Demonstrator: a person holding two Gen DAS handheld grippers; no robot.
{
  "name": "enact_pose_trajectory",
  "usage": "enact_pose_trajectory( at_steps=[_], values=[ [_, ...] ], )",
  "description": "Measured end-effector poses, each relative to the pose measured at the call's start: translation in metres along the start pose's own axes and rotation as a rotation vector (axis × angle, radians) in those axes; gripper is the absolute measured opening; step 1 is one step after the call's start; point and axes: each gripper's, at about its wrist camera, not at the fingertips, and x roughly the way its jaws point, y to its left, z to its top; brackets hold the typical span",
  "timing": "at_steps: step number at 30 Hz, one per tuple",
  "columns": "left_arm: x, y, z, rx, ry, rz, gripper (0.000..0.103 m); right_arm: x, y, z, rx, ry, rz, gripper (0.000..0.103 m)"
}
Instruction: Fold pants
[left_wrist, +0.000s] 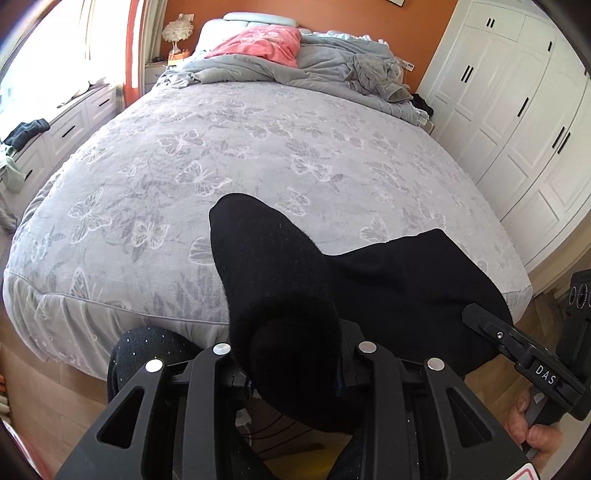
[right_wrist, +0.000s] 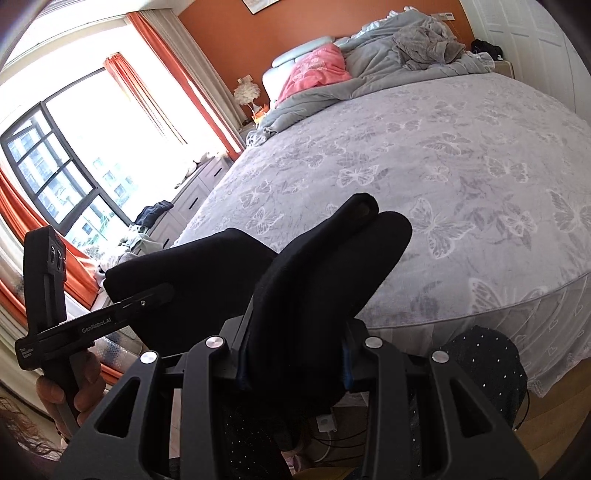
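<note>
The black pants (left_wrist: 280, 280) hang bunched in the air over the near edge of the bed, stretched between both grippers. My left gripper (left_wrist: 291, 369) is shut on one thick fold, which sticks up and hides its fingertips. To its right, in the left wrist view, the right gripper (left_wrist: 476, 317) clamps the other end of the cloth. In the right wrist view the right gripper (right_wrist: 295, 369) is shut on a rolled fold of the pants (right_wrist: 332, 266), and the left gripper (right_wrist: 159, 295) pinches the cloth at the left.
The bed (left_wrist: 258, 147) has a grey butterfly sheet, with a grey duvet (left_wrist: 325, 70) and pink cloth (left_wrist: 262, 44) piled at its head. White wardrobes (left_wrist: 517, 110) stand on the right, a low drawer unit (left_wrist: 74, 125) under the window on the left. The person's knee (left_wrist: 147, 354) is close below.
</note>
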Motion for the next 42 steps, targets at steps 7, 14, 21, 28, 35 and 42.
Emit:
enact_pose_trajectory(
  at_steps=[7, 14, 21, 28, 35, 42],
  values=[
    [-0.035, -0.01, 0.04, 0.037, -0.128, -0.021, 0.026, -0.024, 0.018, 0.043, -0.046, -0.115, 0.037, 0.034],
    [-0.061, -0.021, 0.095, 0.088, -0.266, -0.024, 0.026, -0.032, 0.029, 0.098, -0.104, -0.227, 0.071, 0.034],
    [-0.073, -0.026, 0.155, 0.125, -0.395, -0.023, 0.026, -0.025, 0.038, 0.162, -0.167, -0.353, 0.105, 0.034],
    [-0.056, -0.027, 0.225, 0.155, -0.489, 0.011, 0.026, 0.006, 0.039, 0.235, -0.229, -0.445, 0.108, 0.034],
    [-0.018, -0.019, 0.297, 0.16, -0.543, 0.039, 0.026, 0.046, 0.028, 0.297, -0.259, -0.522, 0.118, 0.034],
    [0.025, -0.011, 0.352, 0.175, -0.589, 0.07, 0.026, 0.096, 0.006, 0.342, -0.256, -0.561, 0.124, 0.034]
  ],
)
